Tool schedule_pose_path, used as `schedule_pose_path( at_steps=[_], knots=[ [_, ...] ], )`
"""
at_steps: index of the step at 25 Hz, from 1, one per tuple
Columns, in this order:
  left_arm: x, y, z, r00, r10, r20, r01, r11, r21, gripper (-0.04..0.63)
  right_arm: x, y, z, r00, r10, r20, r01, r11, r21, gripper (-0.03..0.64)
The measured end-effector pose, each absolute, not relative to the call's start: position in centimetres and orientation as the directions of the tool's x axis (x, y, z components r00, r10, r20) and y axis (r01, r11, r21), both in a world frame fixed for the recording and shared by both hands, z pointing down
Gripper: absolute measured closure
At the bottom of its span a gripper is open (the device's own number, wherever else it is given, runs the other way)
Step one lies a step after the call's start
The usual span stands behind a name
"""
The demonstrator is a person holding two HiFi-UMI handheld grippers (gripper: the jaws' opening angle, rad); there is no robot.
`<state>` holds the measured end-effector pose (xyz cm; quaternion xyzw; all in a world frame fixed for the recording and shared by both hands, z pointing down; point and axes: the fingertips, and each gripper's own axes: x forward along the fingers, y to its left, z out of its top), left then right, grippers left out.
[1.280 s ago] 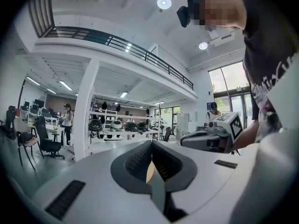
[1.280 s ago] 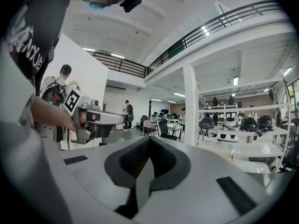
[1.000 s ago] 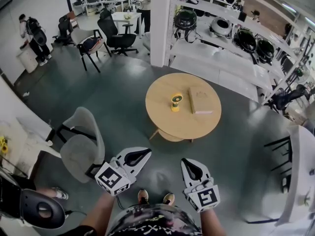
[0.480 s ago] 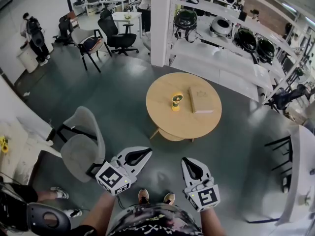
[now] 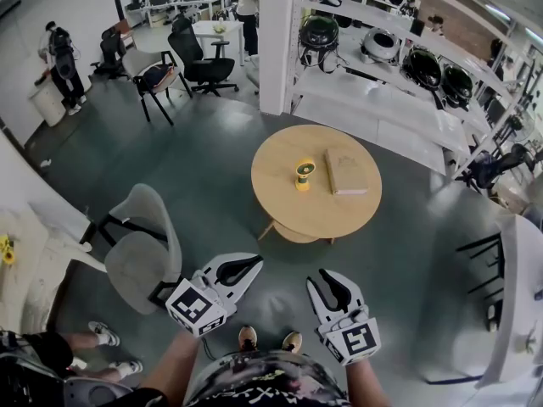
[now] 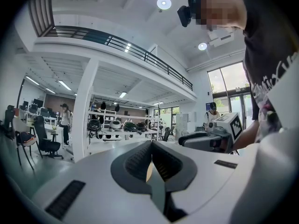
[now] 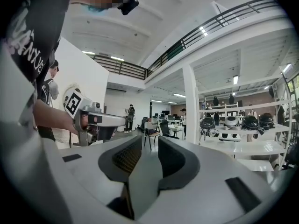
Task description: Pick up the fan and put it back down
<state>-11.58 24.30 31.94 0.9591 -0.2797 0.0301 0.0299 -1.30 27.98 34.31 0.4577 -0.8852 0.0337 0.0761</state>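
Right gripper (image 5: 325,280) just opening, empty; fan (image 5: 304,175) upright, seemingly facing viewer.

Grey-green floor (image 5: 195,168), round wooden table (image 5: 284,210), grey chair (image 5: 144,257), white pillar (image 5: 276,41), white shelves (image 5: 356,91), mezzanine railing (image 6: 126,45) overhead

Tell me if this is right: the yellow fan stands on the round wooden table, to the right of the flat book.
One thing is wrong: in the head view the yellow fan stands on the round wooden table to the left of the flat book, not the right.
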Motion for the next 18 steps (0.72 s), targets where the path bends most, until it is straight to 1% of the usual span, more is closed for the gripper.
schedule_pose_path(
  at_steps=[4,8,11,16,18],
  knots=[
    [-11.54,24.28,31.69,0.841,-0.536,0.074,-0.539,-0.841,0.041,0.577,-1.3,27.98,34.04,-0.576,-0.802,0.161,-0.812,0.583,-0.001,0.455],
    [-11.6,24.26,31.66,0.841,-0.535,0.077,-0.539,-0.841,0.041,0.577,-1.43,28.0,33.89,-0.581,-0.798,0.157,-0.809,0.587,-0.01,0.417],
    [-11.6,24.33,31.73,0.842,-0.534,0.076,-0.537,-0.842,0.039,0.577,-1.58,28.09,33.99,-0.588,-0.793,0.161,-0.805,0.593,-0.017,0.373],
    [-11.61,24.37,31.87,0.842,-0.533,0.076,-0.537,-0.842,0.043,0.577,-1.73,28.06,34.47,-0.591,-0.787,0.177,-0.802,0.597,-0.024,0.263],
    [-11.61,24.38,31.93,0.842,-0.533,0.079,-0.537,-0.842,0.043,0.577,-2.0,28.04,34.64,-0.602,-0.776,0.187,-0.793,0.609,-0.028,0.194]
  ],
)
